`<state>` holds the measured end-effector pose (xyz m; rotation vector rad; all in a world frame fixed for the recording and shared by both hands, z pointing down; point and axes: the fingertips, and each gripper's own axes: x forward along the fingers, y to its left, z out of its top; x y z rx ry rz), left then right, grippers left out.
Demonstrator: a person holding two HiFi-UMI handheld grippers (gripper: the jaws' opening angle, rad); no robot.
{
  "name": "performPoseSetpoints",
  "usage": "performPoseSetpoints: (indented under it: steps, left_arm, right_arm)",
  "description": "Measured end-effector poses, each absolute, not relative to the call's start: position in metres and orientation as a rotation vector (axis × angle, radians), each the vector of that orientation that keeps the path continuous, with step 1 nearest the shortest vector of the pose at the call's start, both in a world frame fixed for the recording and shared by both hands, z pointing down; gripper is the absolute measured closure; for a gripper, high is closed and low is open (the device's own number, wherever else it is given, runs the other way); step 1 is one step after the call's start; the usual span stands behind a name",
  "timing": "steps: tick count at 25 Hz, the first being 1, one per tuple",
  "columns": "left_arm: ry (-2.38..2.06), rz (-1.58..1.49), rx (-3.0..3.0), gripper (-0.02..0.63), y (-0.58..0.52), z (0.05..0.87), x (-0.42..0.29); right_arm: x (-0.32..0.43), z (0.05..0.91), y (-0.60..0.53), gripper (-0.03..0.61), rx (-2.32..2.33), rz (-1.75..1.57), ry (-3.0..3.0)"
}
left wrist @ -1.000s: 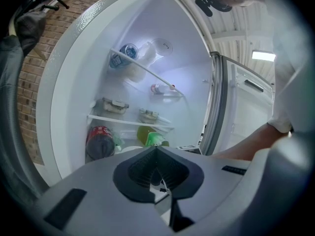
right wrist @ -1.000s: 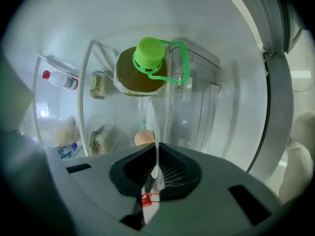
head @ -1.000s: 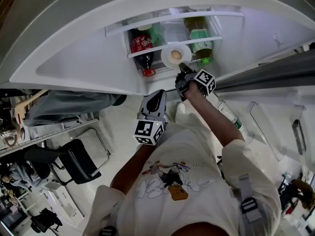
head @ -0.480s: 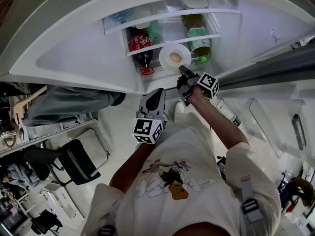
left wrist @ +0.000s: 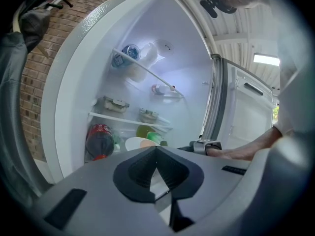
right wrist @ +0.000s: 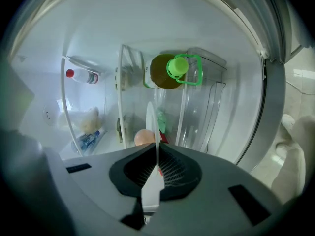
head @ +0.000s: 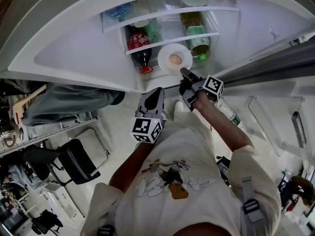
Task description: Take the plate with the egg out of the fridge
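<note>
A white plate (head: 165,64) with a brownish egg (head: 175,59) on it hangs in front of the lower fridge shelf, just outside the open fridge. My right gripper (head: 184,73) is shut on the plate's near rim. In the right gripper view the plate (right wrist: 150,124) shows edge-on between the pads, with the egg (right wrist: 143,137) to its left. My left gripper (head: 157,92) is shut and holds nothing; it hovers lower and to the left of the plate. In the left gripper view, beyond my left gripper (left wrist: 156,167), the plate (left wrist: 132,143) and the right gripper (left wrist: 204,145) show.
A red cola bottle (head: 140,47) and a green-capped bottle (head: 199,39) stand on the fridge shelves behind the plate. The open fridge door (head: 268,65) reaches out on the right, with door racks (head: 266,127) below it. A black chair (head: 78,156) stands at lower left.
The right gripper has drawn the plate with the egg slightly out of the fridge, toward me and to the right. The left gripper has barely moved.
</note>
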<state>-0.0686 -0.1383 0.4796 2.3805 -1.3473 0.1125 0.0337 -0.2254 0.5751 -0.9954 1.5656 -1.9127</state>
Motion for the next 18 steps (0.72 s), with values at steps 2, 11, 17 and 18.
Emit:
performPoseSetpoints:
  steps: [2, 11, 17, 18]
  left_arm:
    - [-1.334, 0.094, 2.371, 0.606, -0.137, 0.479, -0.070]
    - [-1.333, 0.053, 2.311, 0.606, -0.134, 0.478, -0.079]
    - [-1.330, 0.029, 2.289, 0.606, -0.130, 0.478, -0.083]
    - [-1.330, 0.025, 2.287, 0.606, -0.129, 0.478, -0.085]
  right_arm:
    - [0.033, 0.571, -0.221, 0.560, -0.985, -1.915, 1.572]
    - [0.032, 0.548, -0.200, 0.560, -0.946, -1.929, 1.587]
    - [0.029, 0.529, -0.188, 0.560, -0.910, -1.913, 1.604]
    - [0.028, 0.527, -0.186, 0.560, -0.907, -1.913, 1.604]
